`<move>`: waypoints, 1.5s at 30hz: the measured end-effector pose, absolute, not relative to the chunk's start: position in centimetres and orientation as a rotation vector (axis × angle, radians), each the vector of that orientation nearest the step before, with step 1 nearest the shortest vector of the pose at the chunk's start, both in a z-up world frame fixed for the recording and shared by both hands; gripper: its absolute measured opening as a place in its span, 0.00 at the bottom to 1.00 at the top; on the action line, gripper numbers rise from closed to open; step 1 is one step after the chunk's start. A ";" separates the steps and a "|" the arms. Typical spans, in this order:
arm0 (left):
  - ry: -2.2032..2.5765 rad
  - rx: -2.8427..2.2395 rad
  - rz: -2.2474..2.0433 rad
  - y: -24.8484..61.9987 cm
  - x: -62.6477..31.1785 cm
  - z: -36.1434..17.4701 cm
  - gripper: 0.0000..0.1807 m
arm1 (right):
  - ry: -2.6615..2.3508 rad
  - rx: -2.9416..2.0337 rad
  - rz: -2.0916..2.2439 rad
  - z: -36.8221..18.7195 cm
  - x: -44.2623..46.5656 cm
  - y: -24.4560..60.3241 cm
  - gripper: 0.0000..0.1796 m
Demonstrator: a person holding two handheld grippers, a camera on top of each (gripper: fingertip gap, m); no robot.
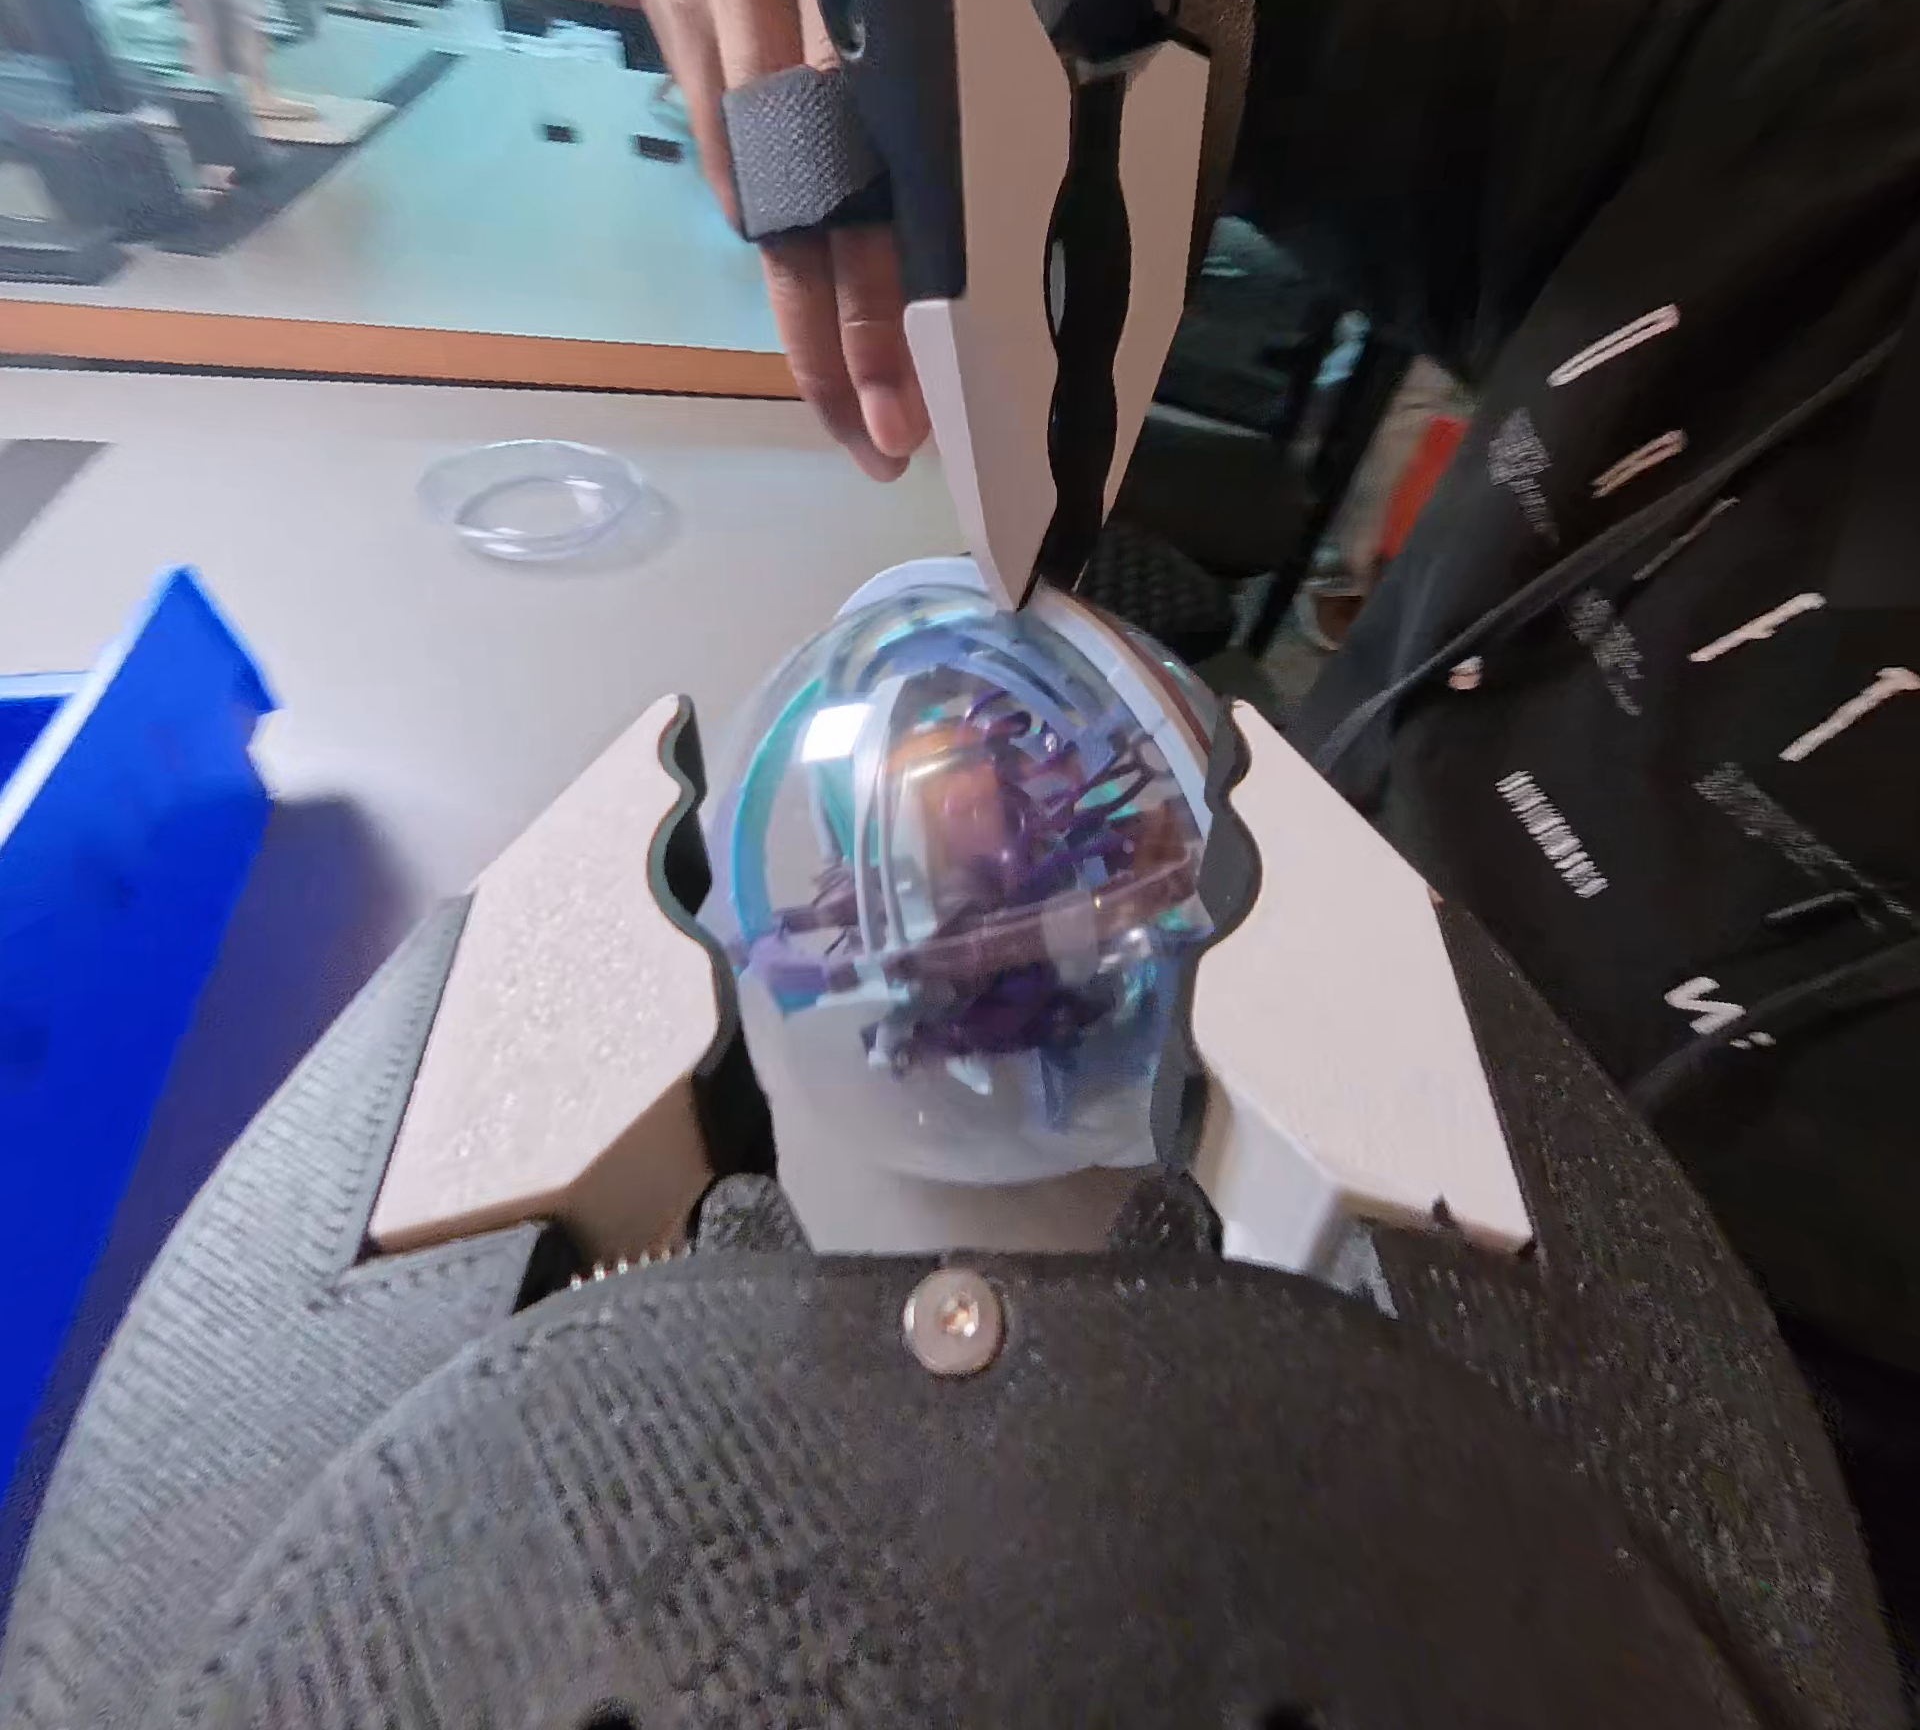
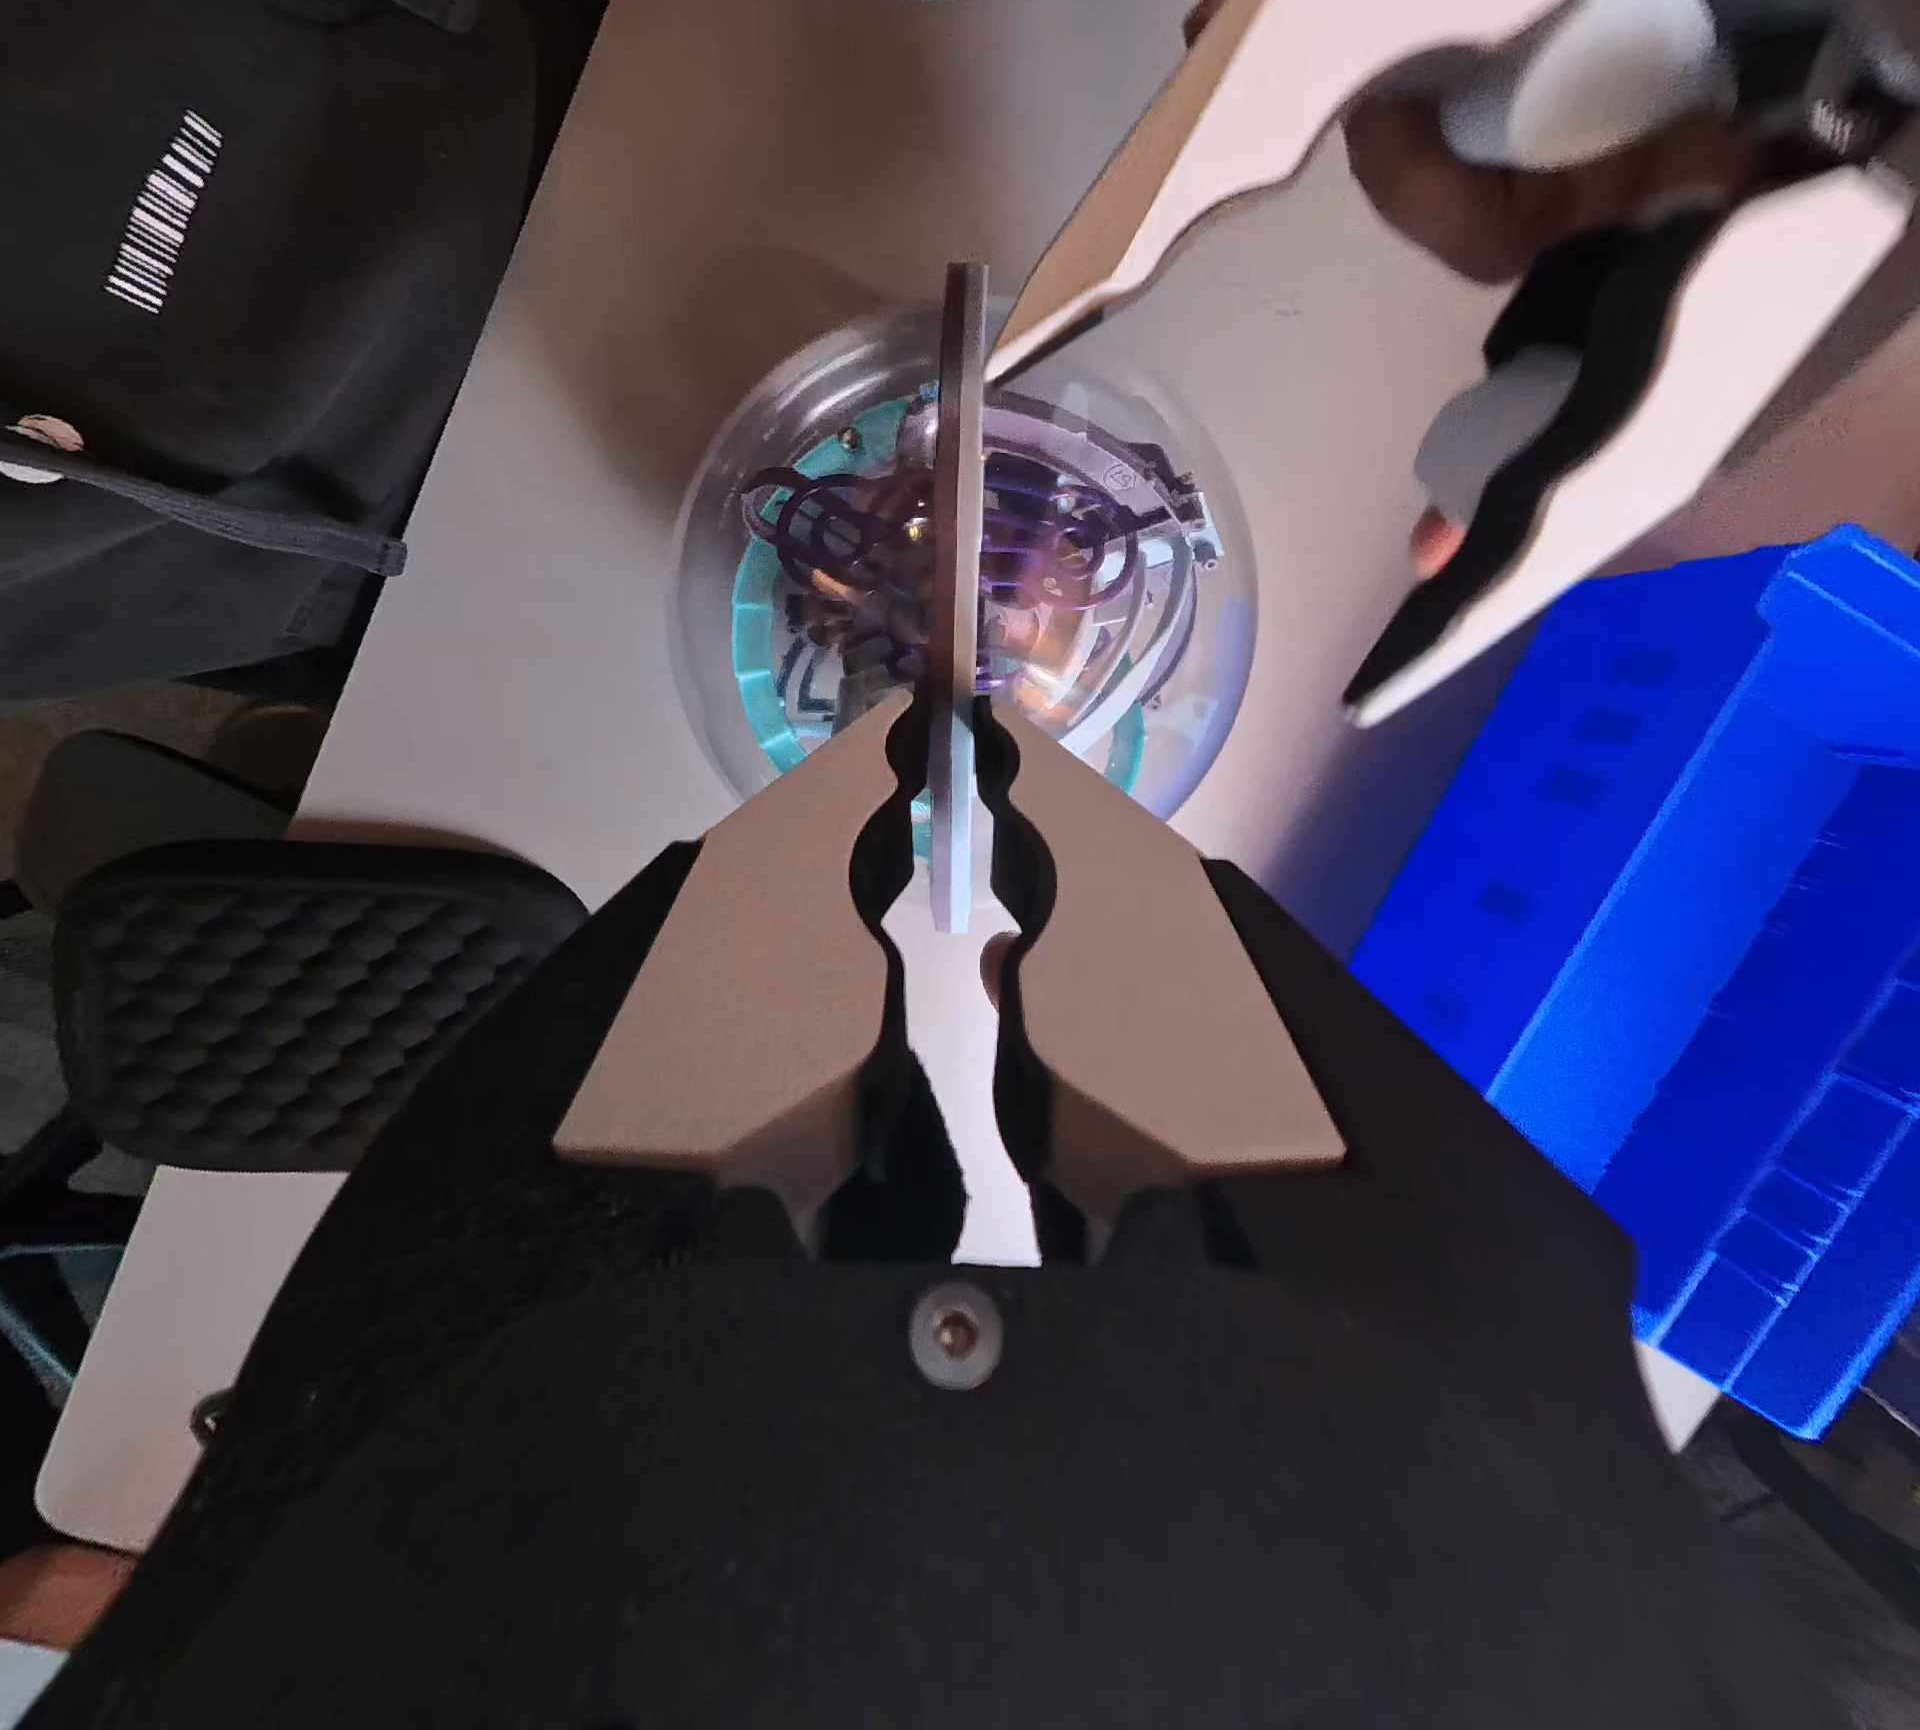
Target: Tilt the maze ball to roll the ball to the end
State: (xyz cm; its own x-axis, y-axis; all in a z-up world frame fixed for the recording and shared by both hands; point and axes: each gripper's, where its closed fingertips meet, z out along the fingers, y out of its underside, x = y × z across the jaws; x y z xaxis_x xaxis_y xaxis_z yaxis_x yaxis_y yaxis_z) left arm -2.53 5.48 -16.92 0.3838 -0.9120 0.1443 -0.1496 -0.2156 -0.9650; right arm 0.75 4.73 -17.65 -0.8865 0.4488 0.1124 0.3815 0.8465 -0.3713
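Observation:
The maze ball [image 1: 966, 901] is a clear sphere with purple, teal and white tracks inside and a flat white ring [image 1: 1101, 641] around it. My left gripper [image 1: 956, 714] is shut on the sphere, one finger on each side, and holds it above the table. My right gripper [image 1: 1023, 594] comes down from above and is shut on the ring's edge. In the right wrist view I look down on the ball [image 2: 831, 558]. There my right gripper [image 2: 951, 724] pinches the ring [image 2: 961, 485], and the left gripper [image 2: 1179, 537] reaches in from the upper right. I cannot make out the small rolling ball.
A blue plastic bin [image 1: 125, 849] stands on the white table [image 1: 312, 641] to the left; it also shows in the right wrist view [image 2: 1714, 953]. A clear round stand [image 1: 540, 501] lies farther back. A person in a black hoodie [image 1: 1610, 537] is close on the right. A black chair [image 2: 291, 994] stands beside the table.

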 end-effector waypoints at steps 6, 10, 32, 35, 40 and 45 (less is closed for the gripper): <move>0.903 -1.663 -0.663 1.3 -4.7 -18.5 0.34 | -2.746 -0.699 0.571 -17.7 1.3 4.8 0.03; 0.843 -1.711 -0.579 -0.5 -5.4 -21.3 0.22 | -2.675 -0.809 0.619 -17.7 1.3 4.8 0.03; 0.905 -1.689 -0.552 0.7 -4.5 -22.6 0.04 | -2.240 -1.199 0.889 -17.8 3.1 5.8 0.03; 0.931 -1.685 -0.553 1.1 -4.7 -22.5 0.04 | -2.192 -1.228 0.904 -17.8 3.2 5.8 0.03; 0.978 -1.686 -0.626 1.7 -5.2 -22.5 0.04 | -2.097 -1.294 0.932 -17.8 3.1 5.7 0.03; 1.028 -1.699 -0.712 2.5 -5.4 -22.2 0.04 | -2.006 -1.360 0.990 -17.8 3.3 6.1 0.03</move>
